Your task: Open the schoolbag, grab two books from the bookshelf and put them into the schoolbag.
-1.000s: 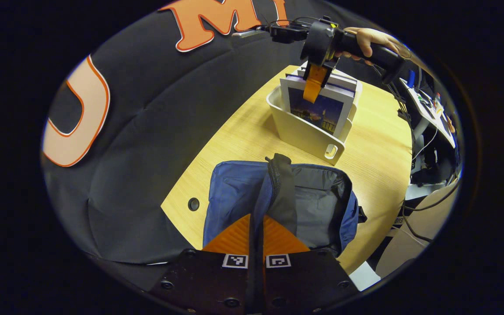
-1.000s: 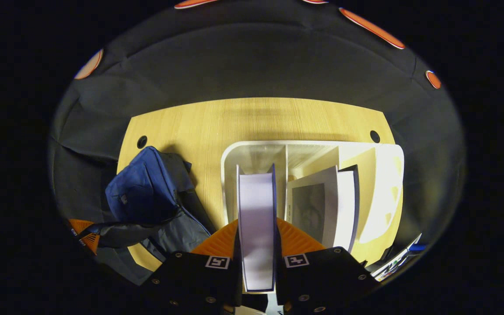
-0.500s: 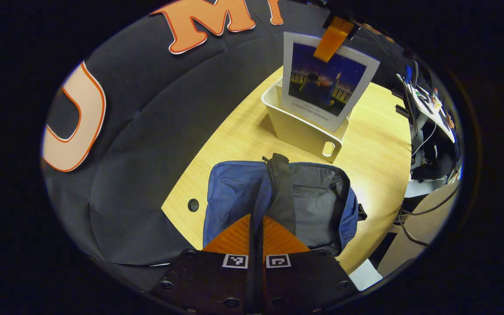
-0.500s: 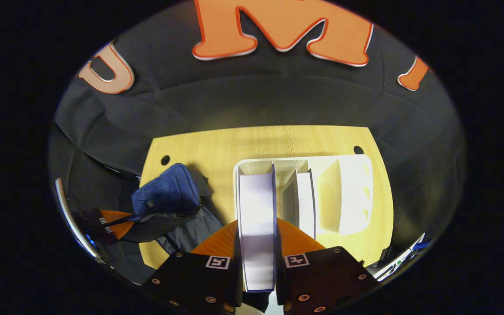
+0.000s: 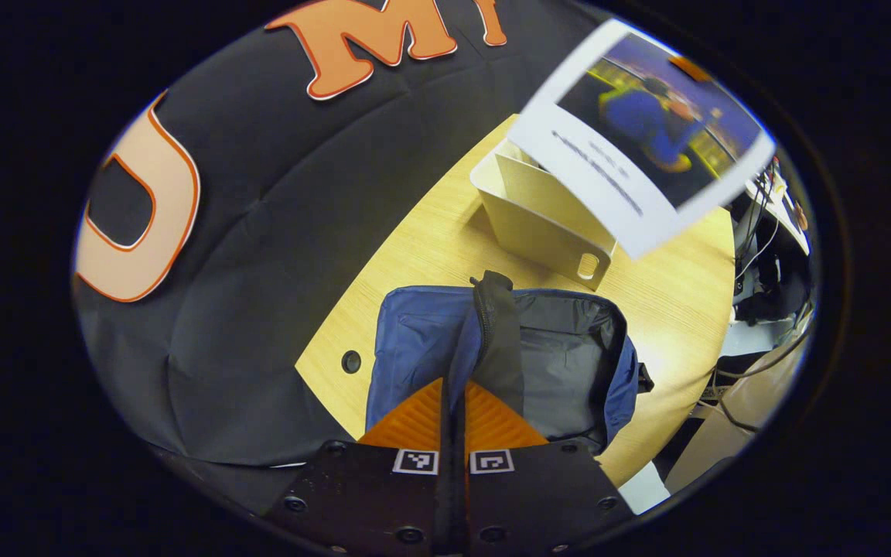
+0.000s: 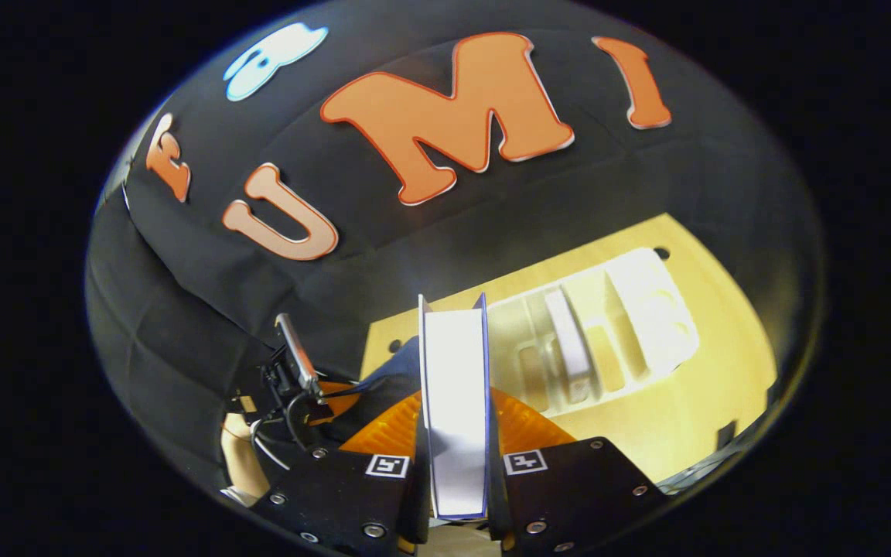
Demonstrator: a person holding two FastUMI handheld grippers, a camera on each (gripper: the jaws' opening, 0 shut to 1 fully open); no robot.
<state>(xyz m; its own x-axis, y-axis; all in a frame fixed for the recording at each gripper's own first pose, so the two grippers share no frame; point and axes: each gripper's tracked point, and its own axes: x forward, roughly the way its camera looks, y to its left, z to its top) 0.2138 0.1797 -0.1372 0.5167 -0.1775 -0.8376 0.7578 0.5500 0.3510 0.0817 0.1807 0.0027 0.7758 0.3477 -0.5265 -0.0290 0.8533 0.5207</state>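
In the left gripper view, the left gripper (image 5: pixel 453 402) sits at 6 o'clock with its two fingers pressed together on a dark strip of the schoolbag (image 5: pixel 492 363), the zipper edge of the flap, which rises between them toward 12 o'clock. The schoolbag lies open on the tabletop (image 5: pixel 670 294), its blue outside to the left and its grey lining to the right of the pinched strip. Beyond the schoolbag, toward 1 o'clock, the white bookshelf (image 5: pixel 542 228) stands on the tabletop. Above it, at about 2 o'clock, a book (image 5: pixel 643 135) hangs tilted in the air, its picture cover facing the camera, clear of the bookshelf and well apart from the schoolbag.

In the right gripper view, the right gripper (image 6: pixel 455 422) pinches that book (image 6: pixel 453 402) between both fingers; the page edges run straight up from 6 o'clock toward the centre. The bookshelf (image 6: pixel 646 309) lies at about 3 o'clock on the tabletop (image 6: pixel 724 387), with another book (image 6: pixel 569 344) standing in one of its compartments. At 8 o'clock a hand (image 6: pixel 243 456) holds the other gripper, beside the blue schoolbag (image 6: pixel 403 367) just left of the held book.
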